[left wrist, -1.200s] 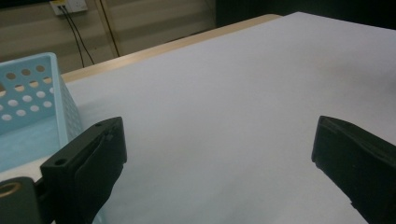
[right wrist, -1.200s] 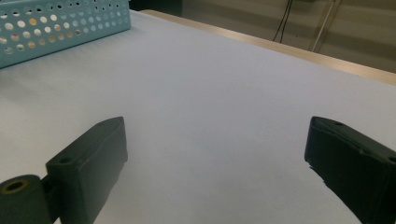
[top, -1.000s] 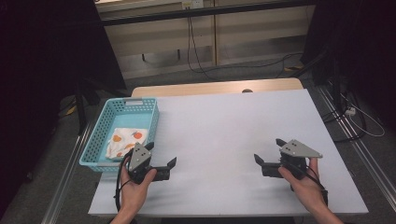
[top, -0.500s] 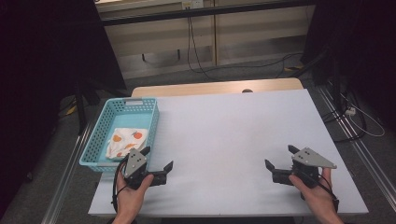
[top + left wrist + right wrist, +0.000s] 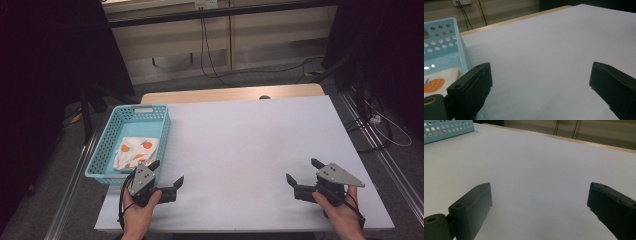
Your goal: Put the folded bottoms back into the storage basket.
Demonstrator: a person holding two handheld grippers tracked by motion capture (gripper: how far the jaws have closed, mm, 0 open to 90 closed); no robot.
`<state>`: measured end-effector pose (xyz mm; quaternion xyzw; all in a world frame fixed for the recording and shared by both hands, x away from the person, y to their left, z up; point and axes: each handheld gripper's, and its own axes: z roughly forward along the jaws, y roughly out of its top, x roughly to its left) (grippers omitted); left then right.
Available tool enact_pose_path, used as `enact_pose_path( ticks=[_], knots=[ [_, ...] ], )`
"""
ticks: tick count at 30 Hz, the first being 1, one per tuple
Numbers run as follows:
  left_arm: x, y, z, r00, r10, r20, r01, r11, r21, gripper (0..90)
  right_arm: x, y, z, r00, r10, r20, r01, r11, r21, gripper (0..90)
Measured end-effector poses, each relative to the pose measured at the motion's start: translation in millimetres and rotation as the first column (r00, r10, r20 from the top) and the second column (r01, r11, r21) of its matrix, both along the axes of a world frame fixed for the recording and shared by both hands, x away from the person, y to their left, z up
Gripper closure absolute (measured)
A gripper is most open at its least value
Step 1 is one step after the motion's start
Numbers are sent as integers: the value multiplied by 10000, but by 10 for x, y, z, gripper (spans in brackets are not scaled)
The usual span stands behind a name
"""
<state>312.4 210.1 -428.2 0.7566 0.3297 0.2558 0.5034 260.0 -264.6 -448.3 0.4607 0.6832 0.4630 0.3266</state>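
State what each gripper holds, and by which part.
Nothing is held. The left gripper and right gripper are both open over the table; the cloth lies in the basket.

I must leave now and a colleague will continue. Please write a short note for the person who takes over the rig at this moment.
Left tool: open, holds nothing, low over the near left of the table, just beside the near corner of the basket.
Right tool: open, holds nothing, near the table's near right edge.
Things: the cloth, white with orange fruit print, lies crumpled in the blue basket at the table's left.
Done: nothing is gripped; the cloth is in the basket.
Left: the left tool is nearest the cloth, so any handling of it would likely start there.
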Motion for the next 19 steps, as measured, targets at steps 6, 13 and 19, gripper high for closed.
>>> enact_pose_path(
  ticks=[6,13,19],
  knots=[
    [-20,-6,-10,9999,152,65,-151,9998,-157,46,3,28,-21,9998,181,-35,-181,9998,88,51],
    [-14,-8,-17,9999,125,63,-124,9999,-98,46,39,65,-29,9994,342,36,-343,9994,73,51],
    [-24,-20,-8,9999,97,-27,-98,9998,-163,46,72,57,-21,9994,323,146,-325,9994,145,54]
  ],
)
